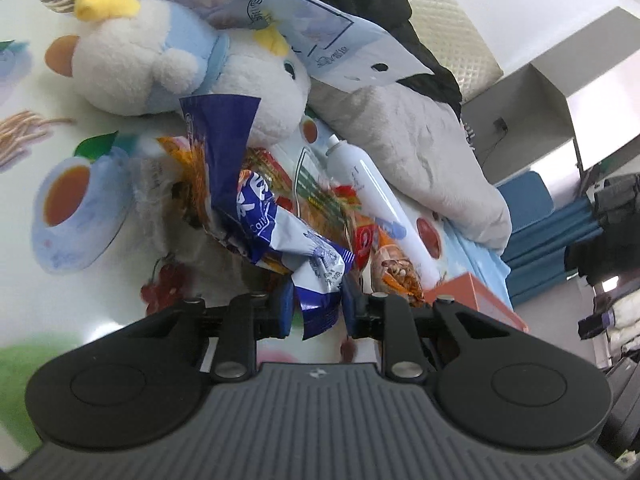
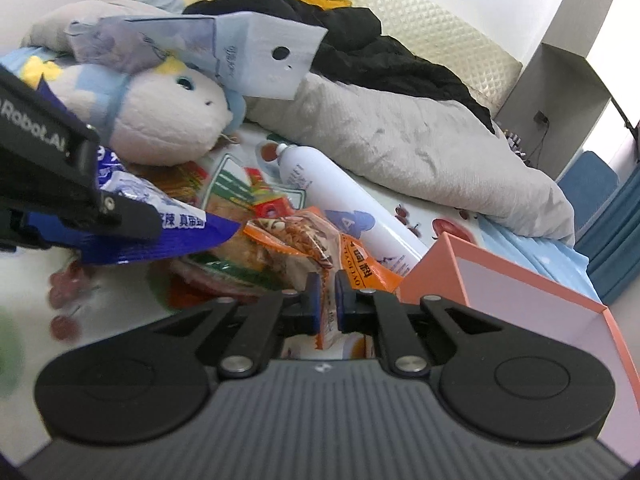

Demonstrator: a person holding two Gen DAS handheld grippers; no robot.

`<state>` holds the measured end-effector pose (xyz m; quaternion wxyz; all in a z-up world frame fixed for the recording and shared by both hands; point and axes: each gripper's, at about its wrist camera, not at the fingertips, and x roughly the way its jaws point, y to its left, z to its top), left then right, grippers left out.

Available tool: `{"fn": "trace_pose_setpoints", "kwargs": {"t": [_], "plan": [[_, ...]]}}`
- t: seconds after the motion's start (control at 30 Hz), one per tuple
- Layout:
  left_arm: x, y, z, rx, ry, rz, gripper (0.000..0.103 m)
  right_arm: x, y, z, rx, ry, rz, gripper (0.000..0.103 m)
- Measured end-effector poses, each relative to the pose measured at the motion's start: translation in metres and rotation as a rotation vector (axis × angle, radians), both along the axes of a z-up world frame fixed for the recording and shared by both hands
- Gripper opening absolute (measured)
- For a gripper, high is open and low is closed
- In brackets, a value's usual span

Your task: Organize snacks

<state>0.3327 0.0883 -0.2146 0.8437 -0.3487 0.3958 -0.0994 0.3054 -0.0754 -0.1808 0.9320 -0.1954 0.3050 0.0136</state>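
My left gripper (image 1: pixel 316 312) has a grey ribbed body with a small pale emblem at its front edge. Two round black discs flank it, each with a raised ring. Black linkage bars carry silver screw heads and lead to blue-padded fingers (image 1: pixel 285 312). My right gripper (image 2: pixel 329 300) is built the same: grey ribs, black discs, silver screws, blue pads on its fingers (image 2: pixel 315 300). In the right view, the left tool's black side bears white lettering reading "Robot.AI".
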Motion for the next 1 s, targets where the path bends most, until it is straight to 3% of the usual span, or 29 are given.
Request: {"fn": "trace_pose_setpoints", "kwargs": {"t": [0.57,1.0], "plan": [[-0.097,-0.007,0.023,0.084,0.036,-0.082,0.028,-0.096,-0.012,0.033,0.024,0.009,0.100,0.010],[-0.166,-0.020,0.009,0.087,0.116,-0.140,0.028,-0.172,-0.027,0.016,-0.002,0.070,0.181,0.010]]}}
